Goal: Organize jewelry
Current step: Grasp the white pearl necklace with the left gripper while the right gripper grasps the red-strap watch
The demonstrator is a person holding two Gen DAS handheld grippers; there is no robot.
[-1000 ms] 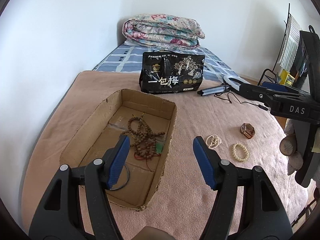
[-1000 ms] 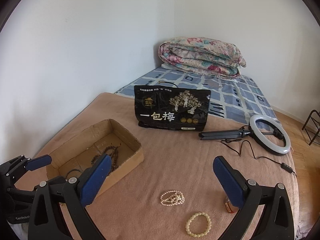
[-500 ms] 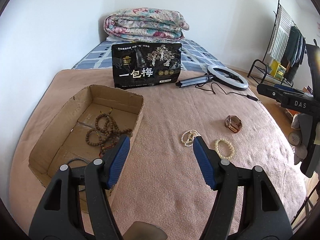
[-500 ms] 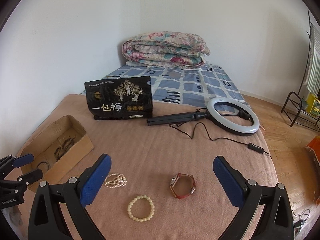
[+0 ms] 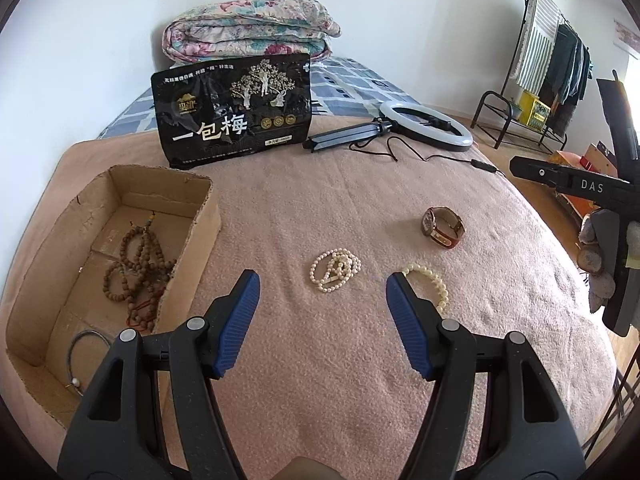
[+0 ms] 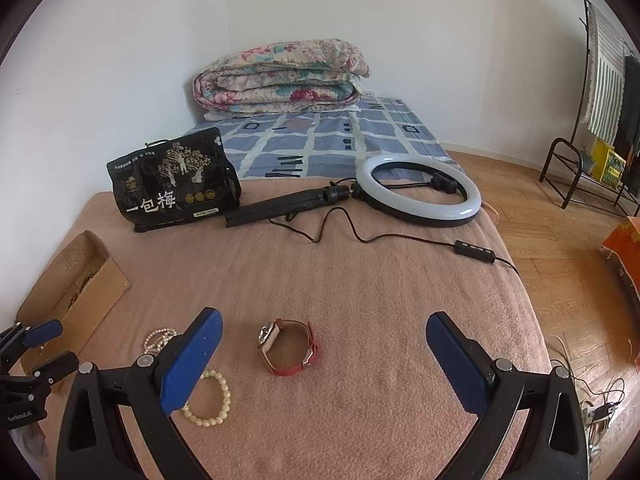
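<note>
You are at the pick-up stage: three pieces lie loose on the pink blanket (image 5: 320,184), and neither gripper holds anything.

**Gripper state.** The left gripper (image 5: 322,294) has its blue fingers spread wide and empty above the blanket. The right gripper (image 6: 324,334) is likewise spread wide and empty.

**Location of the pieces.**
- The coiled pearl strand (image 5: 335,269) lies just ahead of the left gripper, roughly centred between its fingers.
- The cream bead bracelet (image 5: 430,282) lies just beside it, partly hidden behind the left gripper's right finger.
- The wristwatch (image 6: 289,346), with its red strap, stands on edge and lies between the right gripper's fingers, nearer the left one.
- The cardboard box (image 5: 52,276) sits near the pearl strand, to its left. It already holds the brown bead strands (image 5: 138,268) and a grey cord bracelet (image 5: 86,344).

**Judged next move.** Lower one gripper over its nearest piece. For the watch, bring the fingers down on either side of the strap loop and close across it. For the pearl strand, take a bunch of the coil, since a loose strand is likely to trail or slip. Then carry the piece over the box wall and release it inside.
</note>
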